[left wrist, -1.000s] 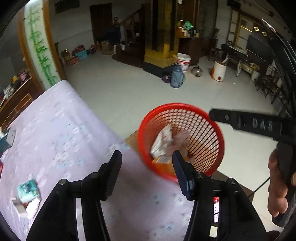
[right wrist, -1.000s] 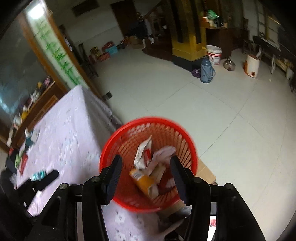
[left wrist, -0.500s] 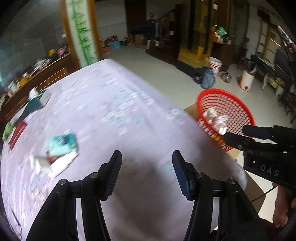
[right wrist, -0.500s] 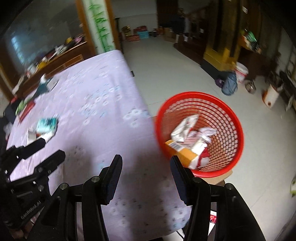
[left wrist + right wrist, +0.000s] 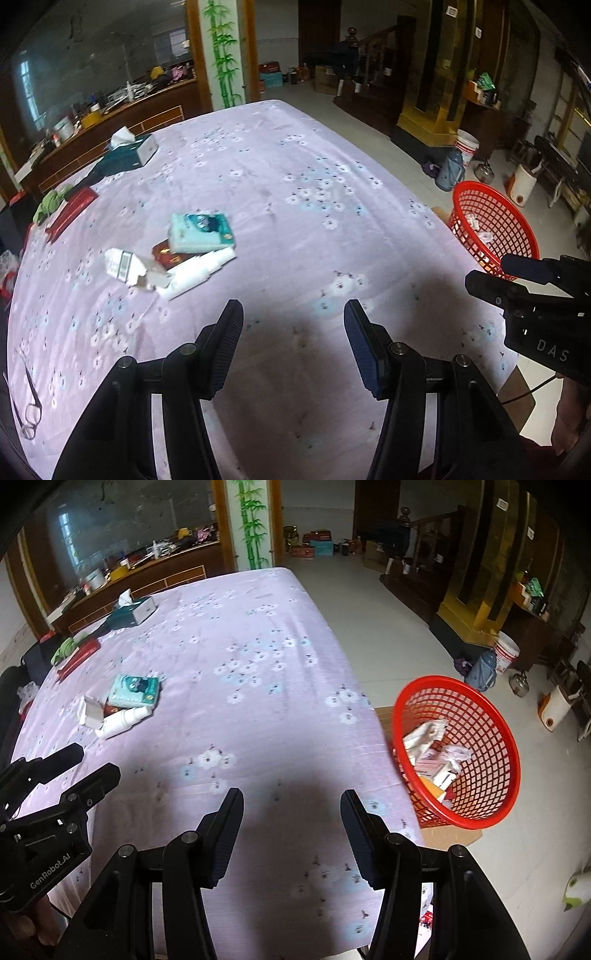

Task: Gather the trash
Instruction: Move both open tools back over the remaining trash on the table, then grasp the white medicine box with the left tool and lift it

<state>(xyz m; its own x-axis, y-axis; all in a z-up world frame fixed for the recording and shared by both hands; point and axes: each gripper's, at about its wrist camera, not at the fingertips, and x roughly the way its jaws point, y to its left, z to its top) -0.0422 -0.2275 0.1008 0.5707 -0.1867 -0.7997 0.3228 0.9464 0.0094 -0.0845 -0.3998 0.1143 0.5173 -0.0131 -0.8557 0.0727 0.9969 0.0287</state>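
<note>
Trash cluster [image 5: 177, 254] (teal packet, white bottle, torn carton) lies toward table's left edge; broad bare lilac cloth [image 5: 295, 206] around it. Left gripper [image 5: 293, 325] and right gripper [image 5: 291, 805] both spread wide, empty, above near edge. Red basket [image 5: 476, 716] sits off right edge, part-filled.

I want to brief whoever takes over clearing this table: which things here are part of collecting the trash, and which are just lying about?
For the job:
- teal packet
- torn white carton
- white bottle
- small red box, partly under them
- red basket, already holding trash

Probably just lying about:
- tissue box
- eyeglasses
- red case and green cloth
</note>
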